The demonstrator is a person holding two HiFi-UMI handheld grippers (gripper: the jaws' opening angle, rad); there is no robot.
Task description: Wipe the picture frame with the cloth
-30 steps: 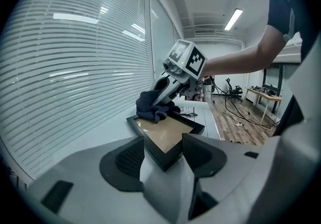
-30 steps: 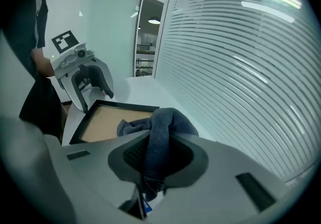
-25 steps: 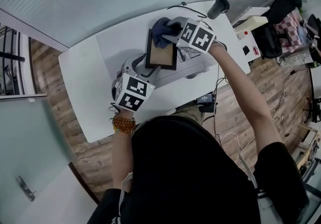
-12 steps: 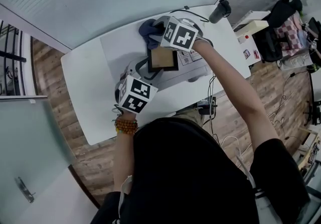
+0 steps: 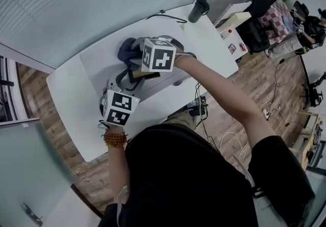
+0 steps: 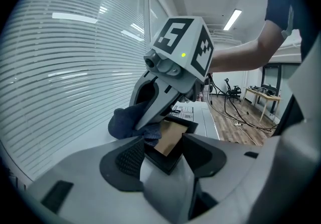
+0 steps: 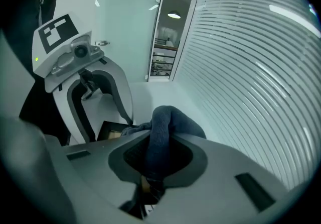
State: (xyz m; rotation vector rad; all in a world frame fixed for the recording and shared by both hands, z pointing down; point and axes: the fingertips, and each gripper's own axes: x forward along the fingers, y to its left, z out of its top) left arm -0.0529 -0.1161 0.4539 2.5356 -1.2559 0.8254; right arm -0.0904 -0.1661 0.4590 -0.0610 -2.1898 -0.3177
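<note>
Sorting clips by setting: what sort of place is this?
Probably an office or lab workroom: a white rectangular table beside white slatted window blinds, with black cables trailing over a wood-plank floor.

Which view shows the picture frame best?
The left gripper view. There the picture frame sits clamped in the left hand-held gripper, its black border and brown panel clear, with the cloth on its far corner. The head view shows only a sliver of it. The right gripper view shows just a dark corner beside the cloth.
</note>
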